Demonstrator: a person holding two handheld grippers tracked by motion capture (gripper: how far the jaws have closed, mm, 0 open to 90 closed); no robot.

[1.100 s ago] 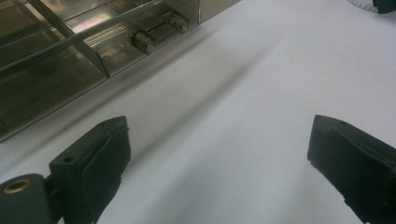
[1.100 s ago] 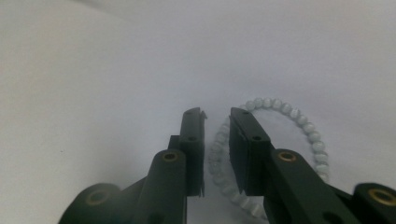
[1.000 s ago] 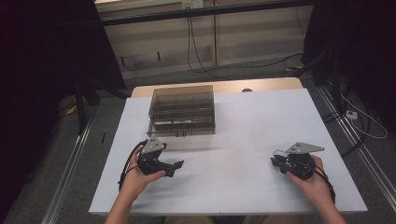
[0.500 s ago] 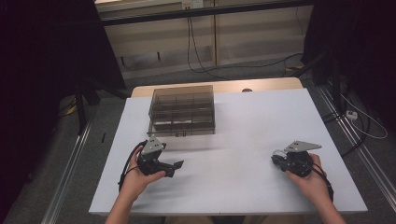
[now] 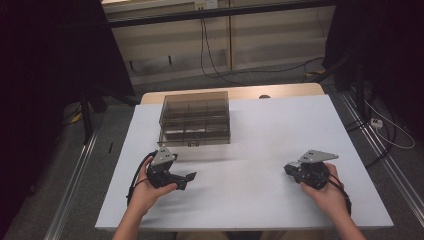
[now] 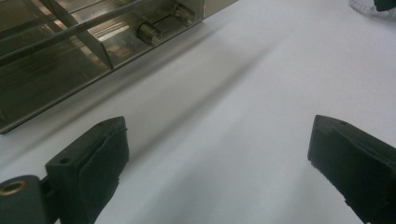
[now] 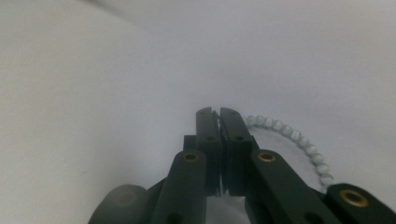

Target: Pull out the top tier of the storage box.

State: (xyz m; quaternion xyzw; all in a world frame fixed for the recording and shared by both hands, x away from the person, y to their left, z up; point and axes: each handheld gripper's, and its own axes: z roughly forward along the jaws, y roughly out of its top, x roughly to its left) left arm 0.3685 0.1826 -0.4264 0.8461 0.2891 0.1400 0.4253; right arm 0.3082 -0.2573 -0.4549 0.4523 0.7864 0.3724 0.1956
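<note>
A string of pale round beads (image 7: 289,133) lies on the white table (image 5: 250,135), curving out from the tip of my right gripper (image 7: 217,114). That gripper's jaws are pressed together at the bead string's end. In the high view the right gripper (image 5: 288,169) rests low at the table's front right, pointing left. My left gripper (image 5: 191,177) sits at the front left and is open wide, with bare table between its jaws (image 6: 219,154). A smoky clear compartment box (image 5: 195,117) stands just beyond it, its front edge close by (image 6: 56,56). The beads (image 6: 366,5) also show far off.
The box has several compartments, and a small latch (image 6: 159,25) sits on its front edge. Broad white table spreads between the two hands. Dark floor, cables and metal rails surround the table.
</note>
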